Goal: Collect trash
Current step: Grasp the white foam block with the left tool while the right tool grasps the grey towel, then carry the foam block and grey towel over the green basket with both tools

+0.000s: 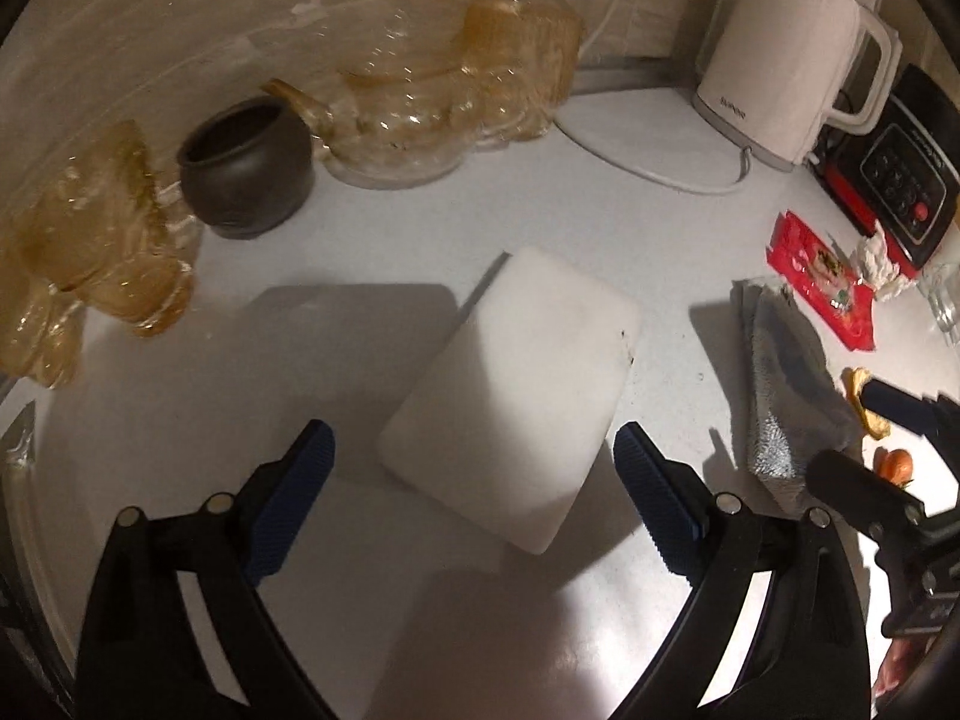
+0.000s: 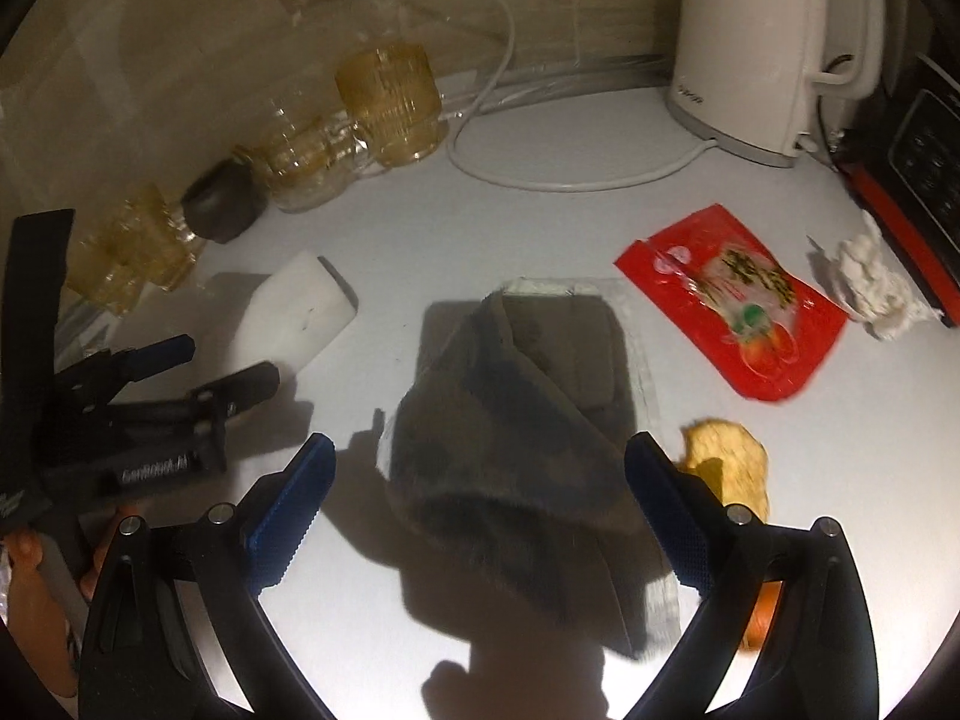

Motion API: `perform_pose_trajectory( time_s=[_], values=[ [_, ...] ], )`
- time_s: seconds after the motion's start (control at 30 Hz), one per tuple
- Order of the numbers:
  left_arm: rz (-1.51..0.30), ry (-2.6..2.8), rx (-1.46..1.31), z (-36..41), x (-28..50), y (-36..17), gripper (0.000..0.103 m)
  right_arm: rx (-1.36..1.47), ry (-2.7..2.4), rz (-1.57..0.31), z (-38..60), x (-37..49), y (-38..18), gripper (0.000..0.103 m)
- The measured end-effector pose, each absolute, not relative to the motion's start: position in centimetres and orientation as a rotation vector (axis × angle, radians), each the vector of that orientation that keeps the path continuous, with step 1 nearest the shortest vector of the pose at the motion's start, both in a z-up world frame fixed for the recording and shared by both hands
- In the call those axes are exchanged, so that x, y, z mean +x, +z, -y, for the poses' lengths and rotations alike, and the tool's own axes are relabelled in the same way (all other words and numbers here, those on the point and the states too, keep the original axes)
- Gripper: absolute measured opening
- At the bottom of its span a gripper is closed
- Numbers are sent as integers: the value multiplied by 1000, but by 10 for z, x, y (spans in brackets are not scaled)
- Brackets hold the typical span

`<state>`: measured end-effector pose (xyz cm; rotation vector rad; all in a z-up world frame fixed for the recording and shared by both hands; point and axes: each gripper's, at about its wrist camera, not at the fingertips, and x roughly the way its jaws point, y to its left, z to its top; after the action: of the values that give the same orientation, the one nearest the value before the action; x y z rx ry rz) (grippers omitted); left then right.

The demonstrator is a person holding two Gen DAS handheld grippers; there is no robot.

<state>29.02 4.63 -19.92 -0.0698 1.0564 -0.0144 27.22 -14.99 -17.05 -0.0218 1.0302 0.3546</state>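
Note:
A red snack wrapper [image 2: 735,300] lies on the white counter, with a crumpled white tissue [image 2: 870,282] to its right. A yellow fruit peel [image 2: 729,462] lies just beside my right gripper's right finger. My right gripper [image 2: 477,501] is open and empty above a folded grey cloth [image 2: 528,420]. My left gripper [image 1: 474,489] is open and empty over a white block [image 1: 516,384]. The wrapper [image 1: 822,279], tissue [image 1: 879,261] and peel [image 1: 864,402] also show at the right of the left wrist view. The left gripper shows at the left of the right wrist view [image 2: 234,360].
Amber glass cups [image 1: 108,240], a dark pot [image 1: 246,168] and a glass teapot [image 1: 408,120] stand along the back wall. A white kettle [image 2: 762,48] with its cord and a black-red appliance [image 2: 918,144] stand at the back right.

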Motion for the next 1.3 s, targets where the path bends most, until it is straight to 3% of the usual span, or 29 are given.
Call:
perform_pose_trajectory(
  time_s=[0.3, 0.4, 0.57, 0.63, 0.73, 0.93, 1.3],
  values=[
    [-1043, -47, -28, -33, 300, -207, 90, -44, 356, -1067, 141, 293, -189, 94],
    [-1028, -58, -7, -31, 300, -205, 78, -63, 351, -1065, 139, 294, -191, 87],
    [-993, -58, 20, -27, 297, -202, 70, -92, 356, -1053, 135, 294, -188, 56],
    [-978, -55, 23, -27, 293, -201, 69, -90, 366, -1051, 135, 293, -187, 37],
    [-961, -46, 22, -27, 287, -197, 68, -93, 373, -1046, 133, 291, -184, 28],
    [-941, -36, 8, -27, 270, -177, 68, -77, 389, -1017, 136, 278, -168, 20],
    [-903, -116, 10, 10, 186, -131, 68, -22, 399, -913, 174, 189, -107, 19]
  ],
)
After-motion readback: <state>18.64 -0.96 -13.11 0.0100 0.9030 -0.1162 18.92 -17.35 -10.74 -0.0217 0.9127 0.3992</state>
